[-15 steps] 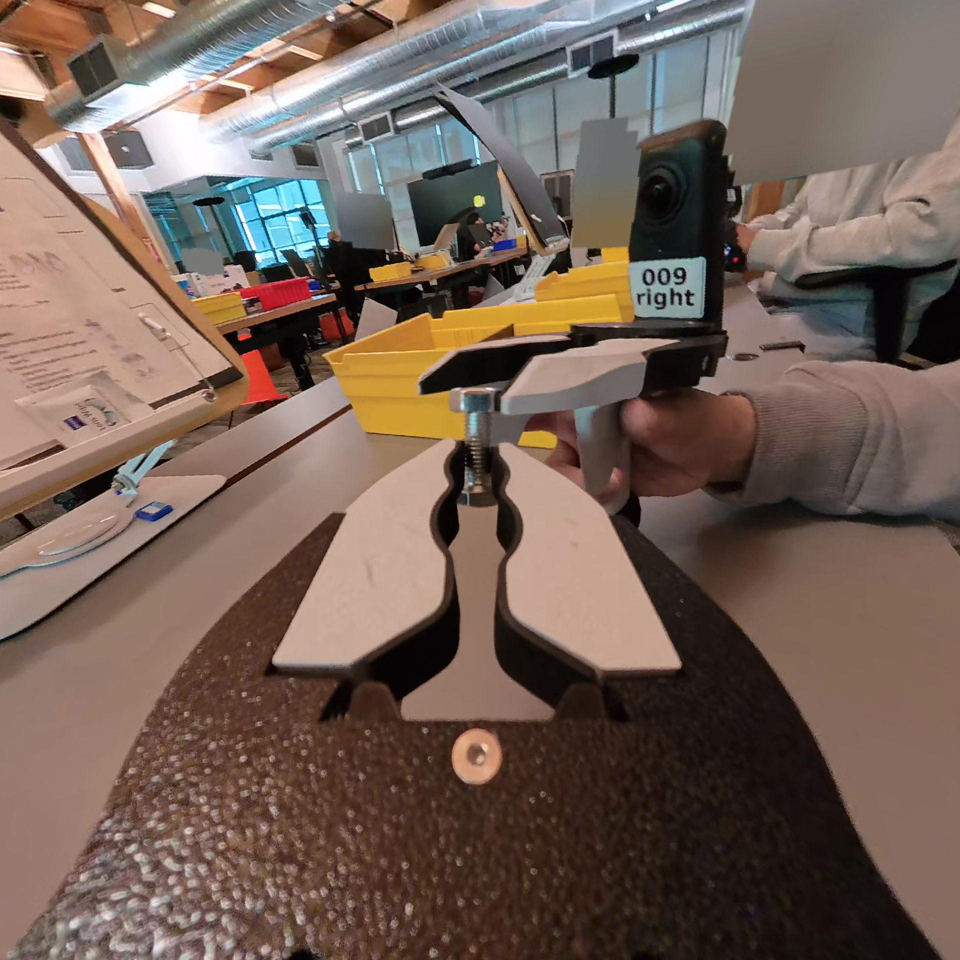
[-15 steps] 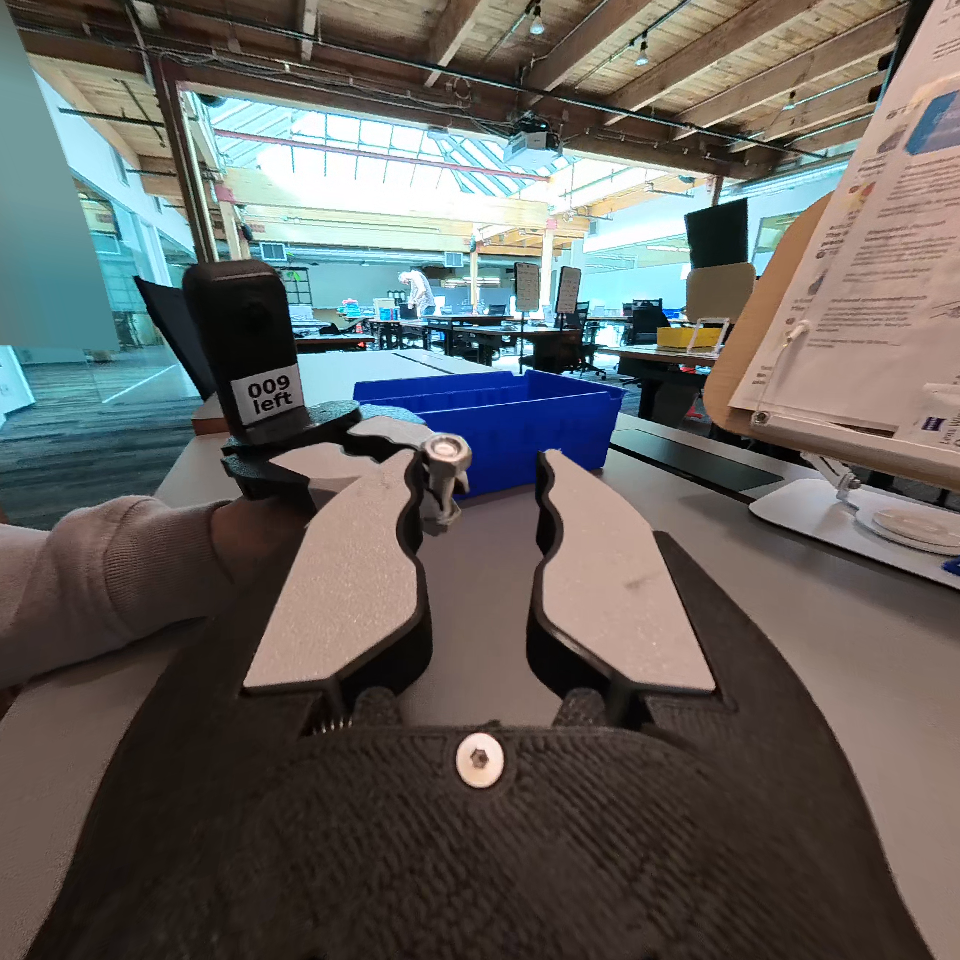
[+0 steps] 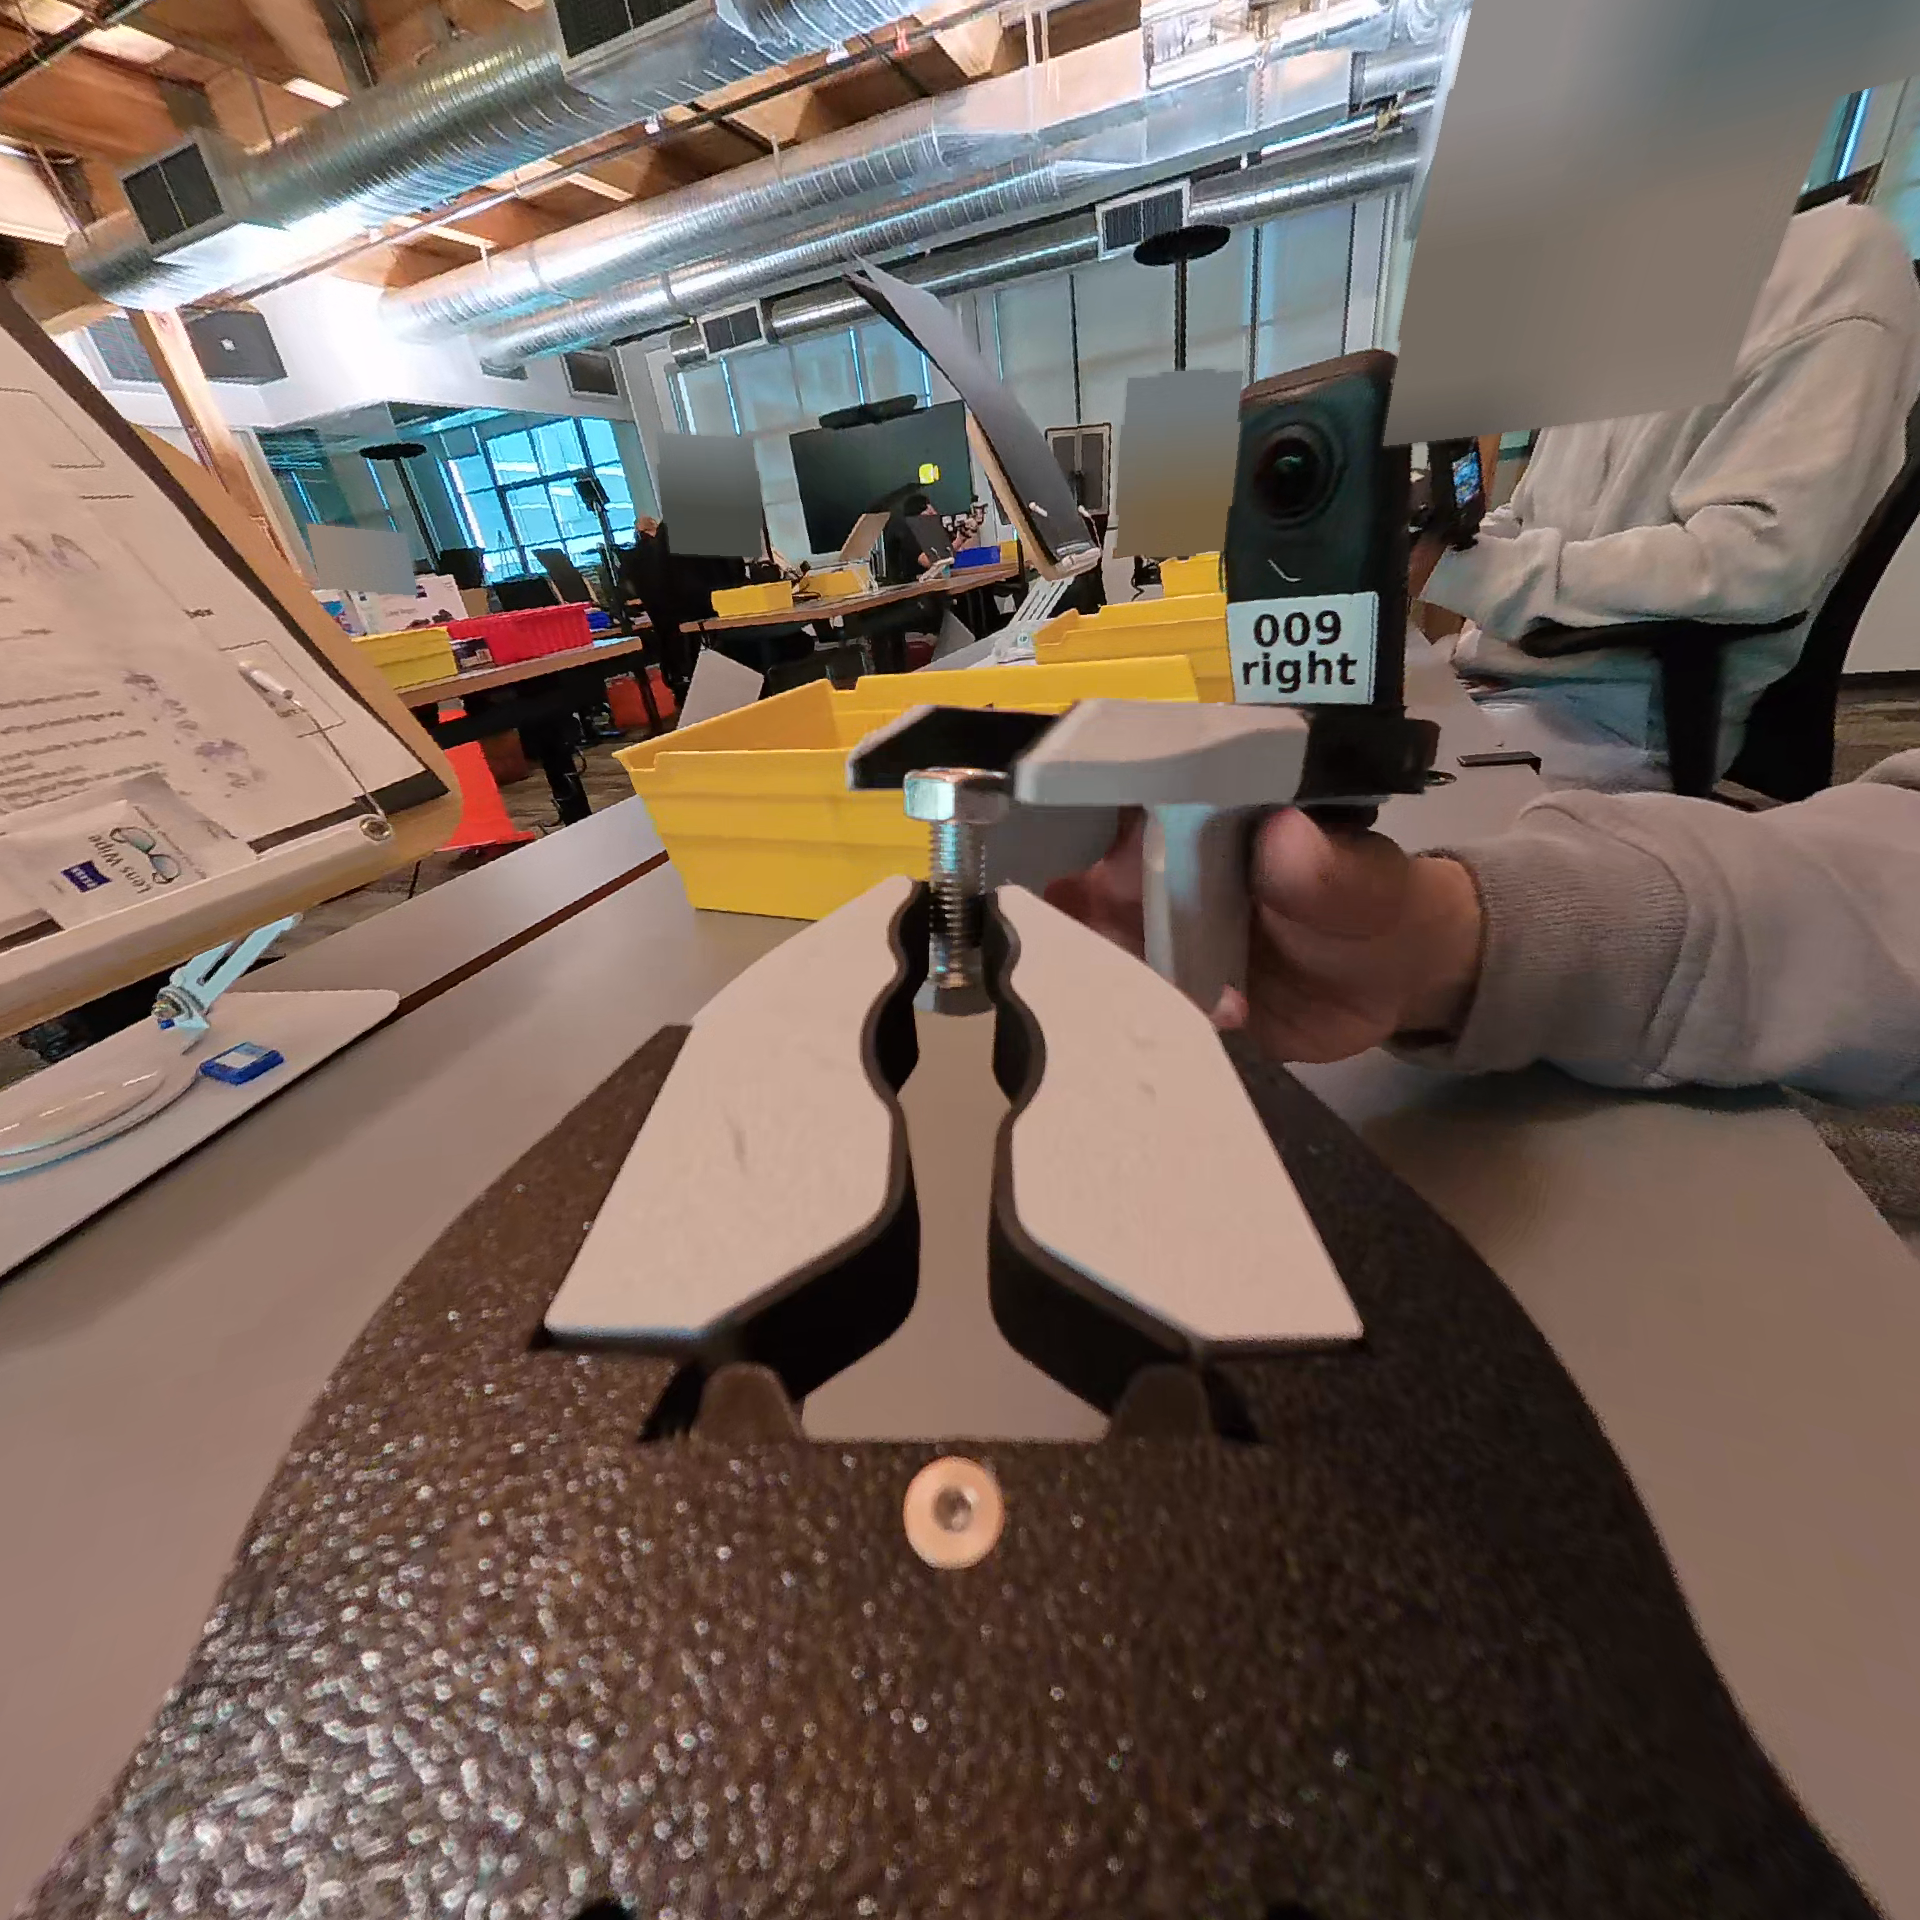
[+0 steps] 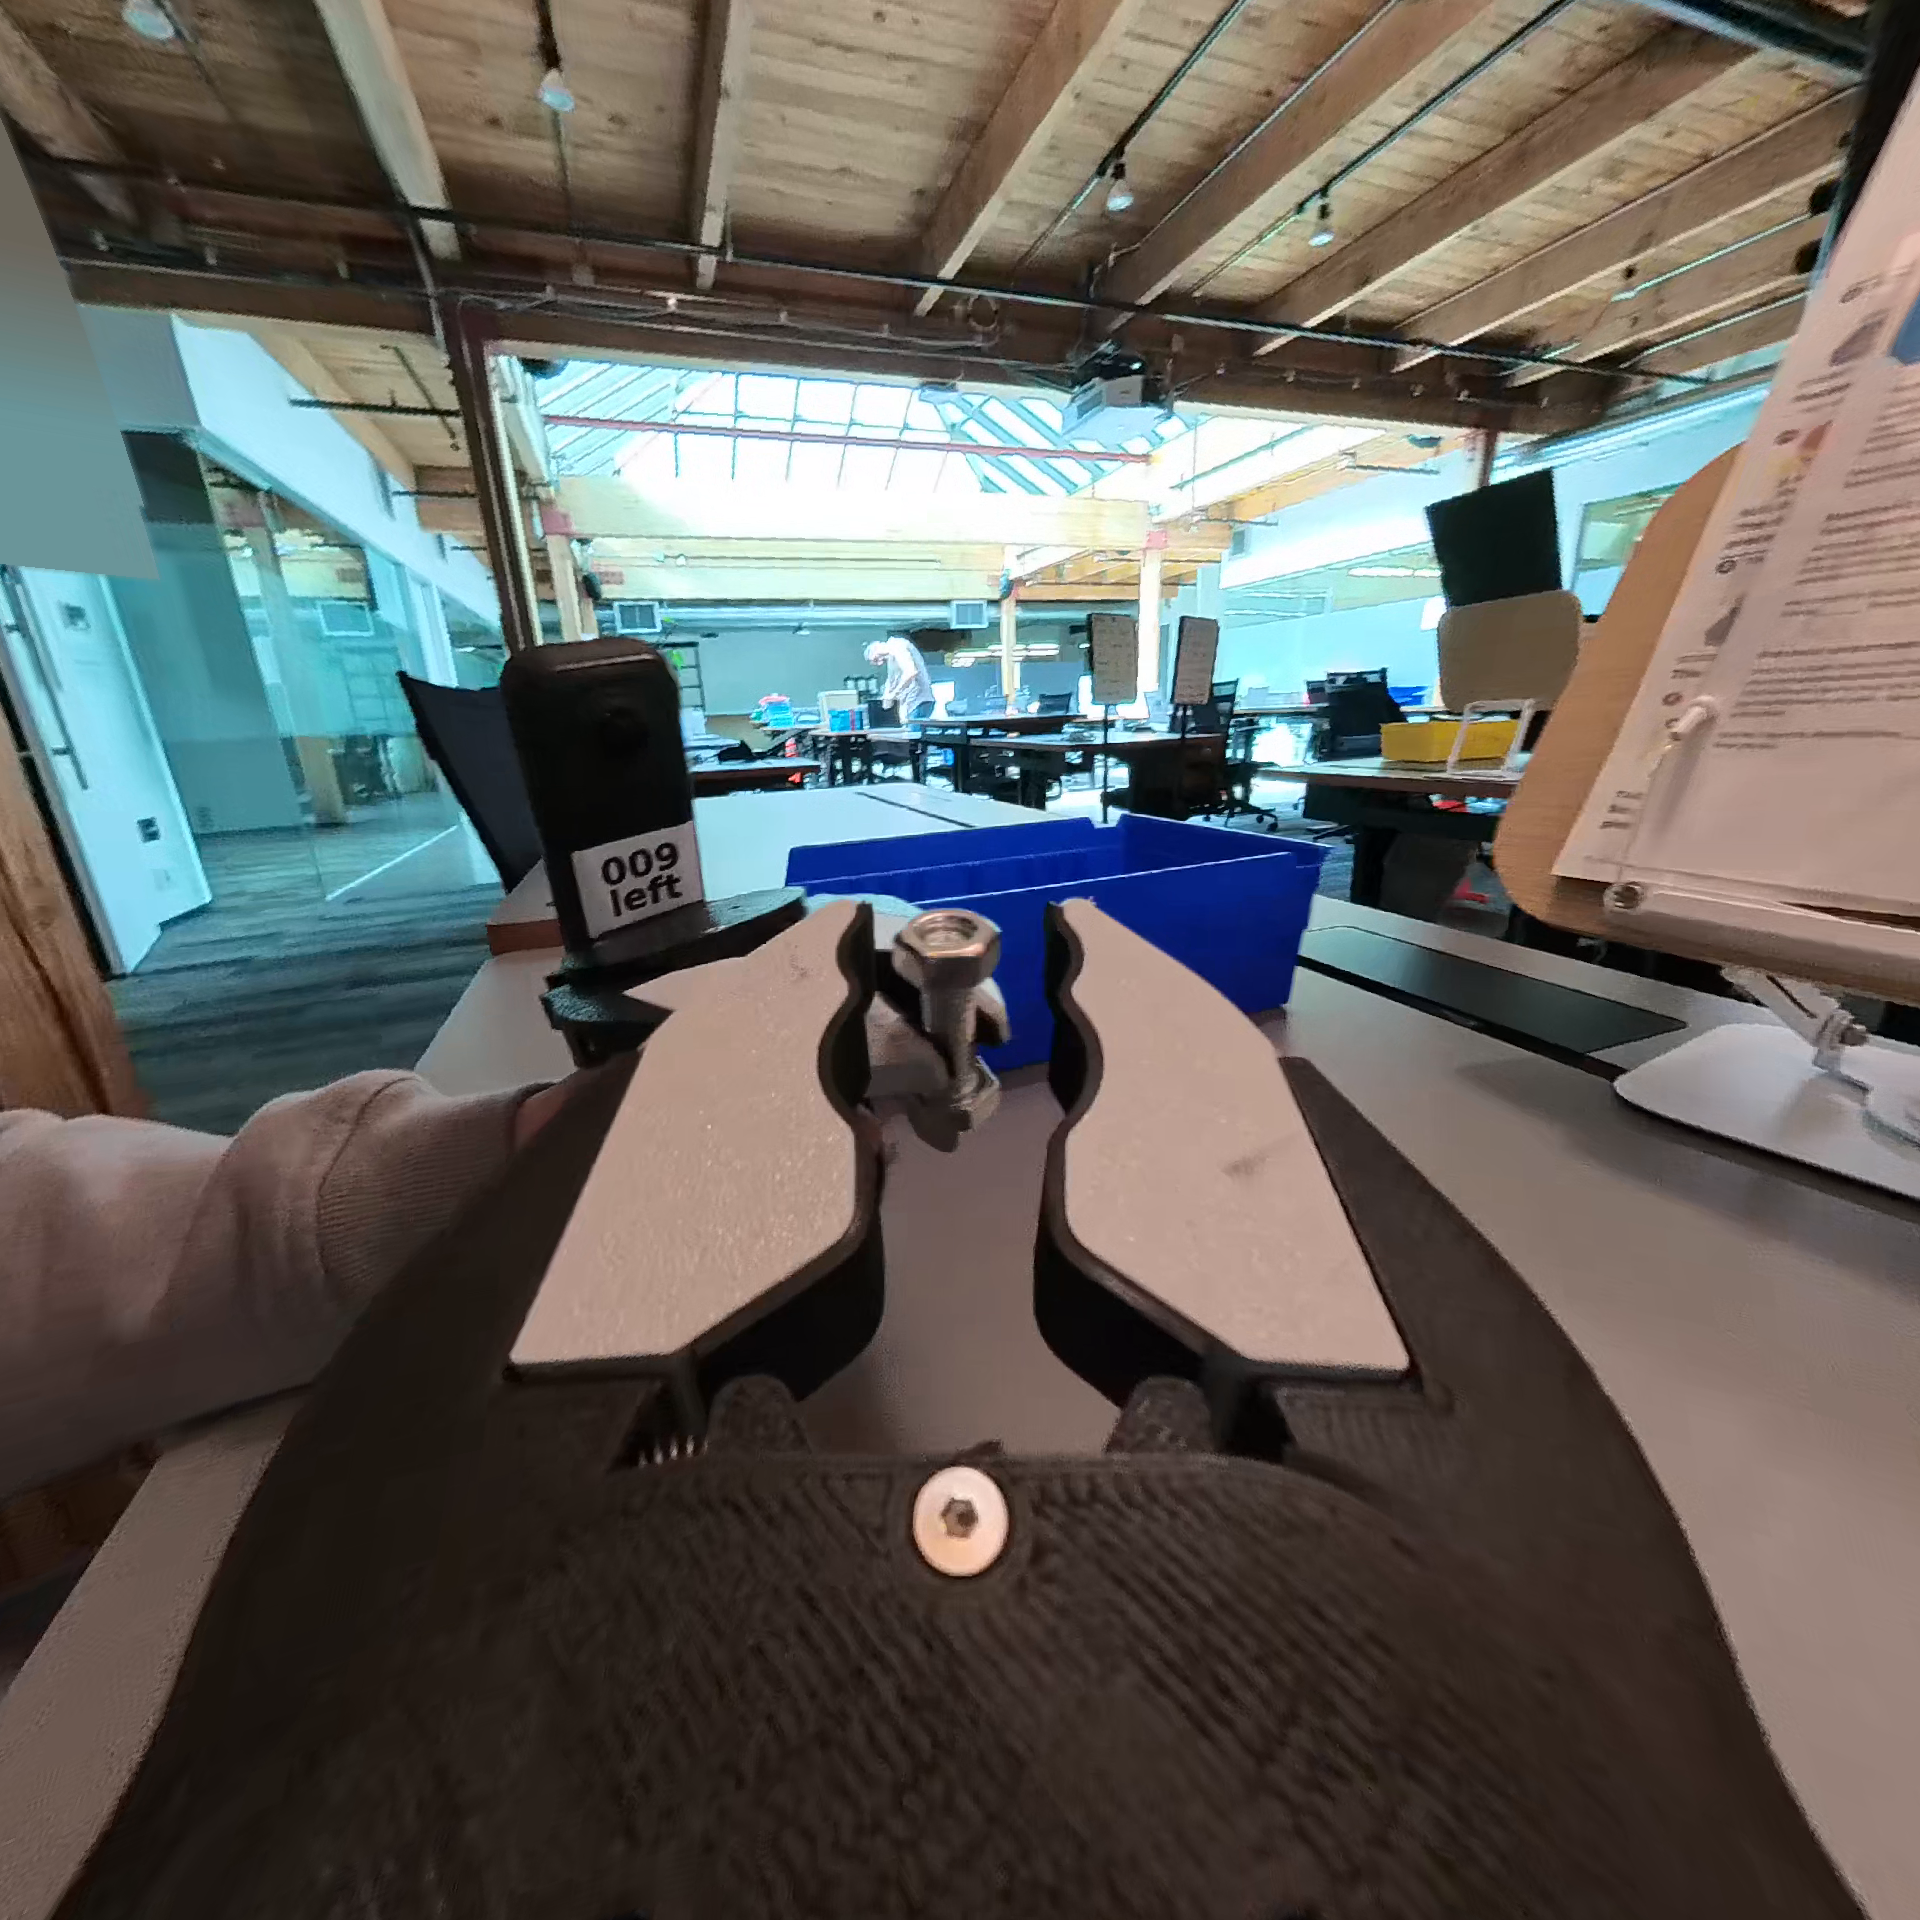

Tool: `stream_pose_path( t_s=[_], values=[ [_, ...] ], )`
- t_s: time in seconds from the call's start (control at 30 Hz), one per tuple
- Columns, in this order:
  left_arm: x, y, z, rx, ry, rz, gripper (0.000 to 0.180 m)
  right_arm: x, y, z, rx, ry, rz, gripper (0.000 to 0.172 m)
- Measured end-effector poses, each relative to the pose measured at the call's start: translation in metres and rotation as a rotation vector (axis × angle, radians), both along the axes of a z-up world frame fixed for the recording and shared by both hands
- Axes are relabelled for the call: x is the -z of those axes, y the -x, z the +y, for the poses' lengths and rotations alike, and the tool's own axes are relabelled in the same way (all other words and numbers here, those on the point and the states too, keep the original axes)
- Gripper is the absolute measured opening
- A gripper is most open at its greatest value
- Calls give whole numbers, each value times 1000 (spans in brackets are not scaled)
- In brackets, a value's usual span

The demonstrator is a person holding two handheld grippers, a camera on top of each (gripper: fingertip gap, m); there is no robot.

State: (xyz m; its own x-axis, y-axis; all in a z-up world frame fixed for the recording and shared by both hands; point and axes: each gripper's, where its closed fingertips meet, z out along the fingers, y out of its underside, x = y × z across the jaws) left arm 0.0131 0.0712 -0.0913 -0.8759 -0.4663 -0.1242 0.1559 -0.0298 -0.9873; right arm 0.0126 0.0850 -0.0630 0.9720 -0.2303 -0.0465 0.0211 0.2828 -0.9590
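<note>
My left gripper (image 3: 956, 920) is shut on the threaded shank of a silver hex bolt (image 3: 954, 862) and holds it upright above the grey table (image 3: 312, 1299). A nut (image 3: 951, 997) sits at the bolt's lower end. My right gripper (image 4: 951, 935) is open, and its fingers (image 4: 769, 1049) stand on either side of the bolt's head (image 4: 948, 951) with a gap on each side. In the left wrist view the right gripper (image 3: 966, 758) reaches in from the right at the height of the bolt head. The left gripper (image 4: 914, 1039) shows under the head in the right wrist view.
A yellow bin (image 3: 790, 790) stands behind the bolt in the left wrist view. A blue bin (image 4: 1143, 894) stands behind it in the right wrist view. A document stand (image 3: 156, 675) on a white base (image 3: 260, 1039) is at the side. A seated person (image 3: 1662, 468) is at the far right. The tips of both grippers are at nearly the same place.
My right gripper has moved left, so the bolt head now stands between its fingers, and its jaws have narrowed. The left gripper still holds the bolt upright.
</note>
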Motion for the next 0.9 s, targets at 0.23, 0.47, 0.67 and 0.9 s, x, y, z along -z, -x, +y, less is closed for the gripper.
stream_pose_path(
  t_s=[0.23, 0.47, 0.67, 0.9],
  values=[
    [-17, -2, 17, 13, 192, 47, 8, 8, -34, -20, 148, 17, 80, 34],
    [-12, -4, 10, 26, 210, 125, 8, -3, -3, -4, 5, -15, 0, 36],
    [-10, -1, -3, 45, 208, 140, 8, -4, -4, -6, 29, -18, -23, 32],
    [-11, -1, -11, 34, 253, 146, 8, -8, -2, -7, 16, -38, -25, 27]
  ],
)
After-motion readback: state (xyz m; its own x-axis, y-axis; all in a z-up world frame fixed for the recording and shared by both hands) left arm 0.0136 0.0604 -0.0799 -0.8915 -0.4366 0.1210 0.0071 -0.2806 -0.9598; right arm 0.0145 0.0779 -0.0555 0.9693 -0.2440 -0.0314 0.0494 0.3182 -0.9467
